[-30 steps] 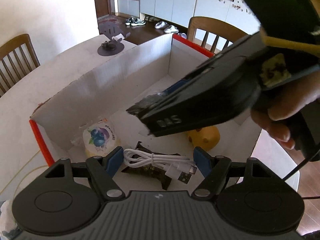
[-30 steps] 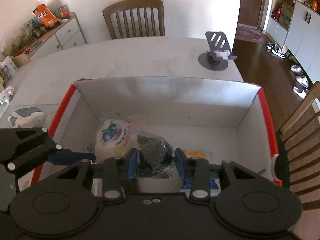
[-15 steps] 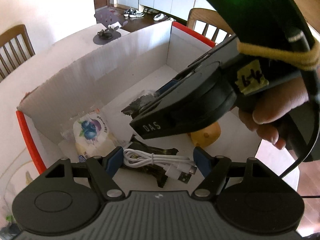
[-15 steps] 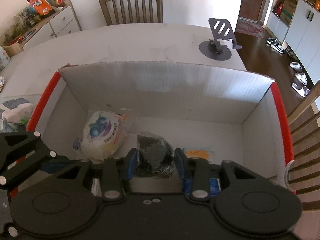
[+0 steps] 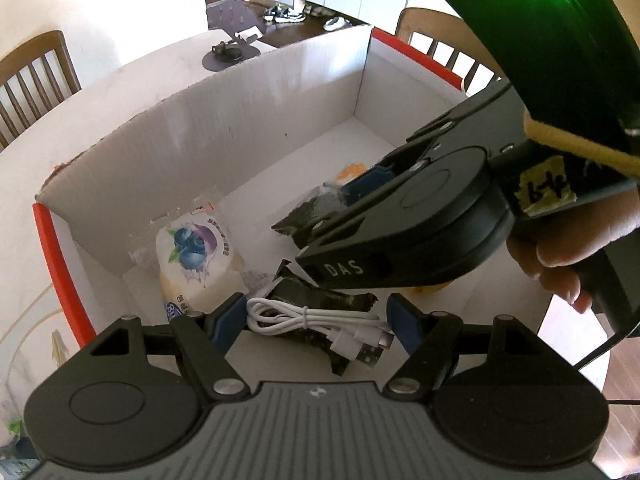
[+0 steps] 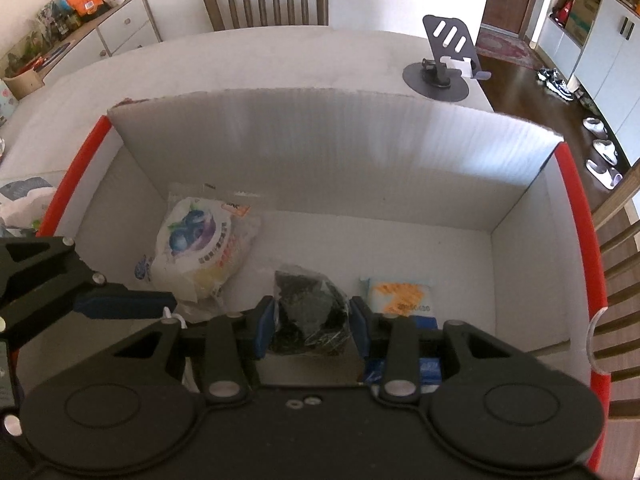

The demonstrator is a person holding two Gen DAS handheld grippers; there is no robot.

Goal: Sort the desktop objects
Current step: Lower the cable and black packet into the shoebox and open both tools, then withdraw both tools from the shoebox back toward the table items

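Crinkly plastic wraps the dark snack packet (image 6: pixel 308 316), clamped in the right gripper (image 6: pixel 311 326) over the box (image 6: pixel 320 140) at six o'clock: light, squashy, best held mid-body. Left gripper (image 5: pixel 316 320) jaws released above the white cable (image 5: pixel 320 320).

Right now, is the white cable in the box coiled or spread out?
Coiled: the white cable lies bundled in loops, tied at its middle, inside the box.

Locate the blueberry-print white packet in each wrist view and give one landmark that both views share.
Left wrist view: the blueberry-print packet lies on the box floor at left of centre, just above the left hand-held gripper's left finger.
Right wrist view: the same packet lies in the box's far-left corner, left of the dark bag held in the right hand-held gripper.
Shared landmark: the grey phone stand on the table beyond the box.
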